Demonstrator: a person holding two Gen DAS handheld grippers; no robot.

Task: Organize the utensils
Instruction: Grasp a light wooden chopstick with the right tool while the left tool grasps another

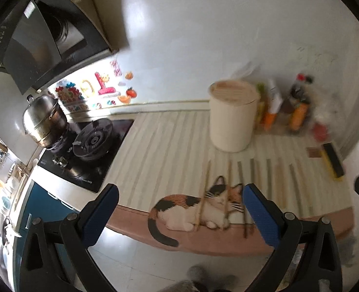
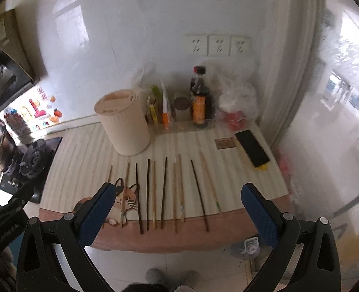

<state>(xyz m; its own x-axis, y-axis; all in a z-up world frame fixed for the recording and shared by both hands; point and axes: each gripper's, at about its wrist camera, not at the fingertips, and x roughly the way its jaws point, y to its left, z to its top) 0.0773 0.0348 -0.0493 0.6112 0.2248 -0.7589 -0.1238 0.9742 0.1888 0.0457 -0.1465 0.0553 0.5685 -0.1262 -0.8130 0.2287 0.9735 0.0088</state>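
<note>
Several chopsticks point(image 2: 163, 192), dark and light wood, lie side by side on a striped mat with a cat picture point(image 2: 82, 160). They also show in the left wrist view point(image 1: 240, 194). A cream round holder point(image 2: 123, 124) stands behind them; it shows in the left wrist view point(image 1: 231, 116) too. My left gripper point(image 1: 179, 209) is open and empty, in front of the mat's near edge over the cat picture. My right gripper point(image 2: 177, 209) is open and empty, above the chopsticks' near ends.
A gas stove point(image 1: 87, 148) with a steel pot point(image 1: 43, 121) stands at the left. Sauce bottles point(image 2: 200, 102), packets and a plastic bag stand along the back wall. A black phone point(image 2: 252, 148) and a small brown card point(image 2: 225, 143) lie at the right.
</note>
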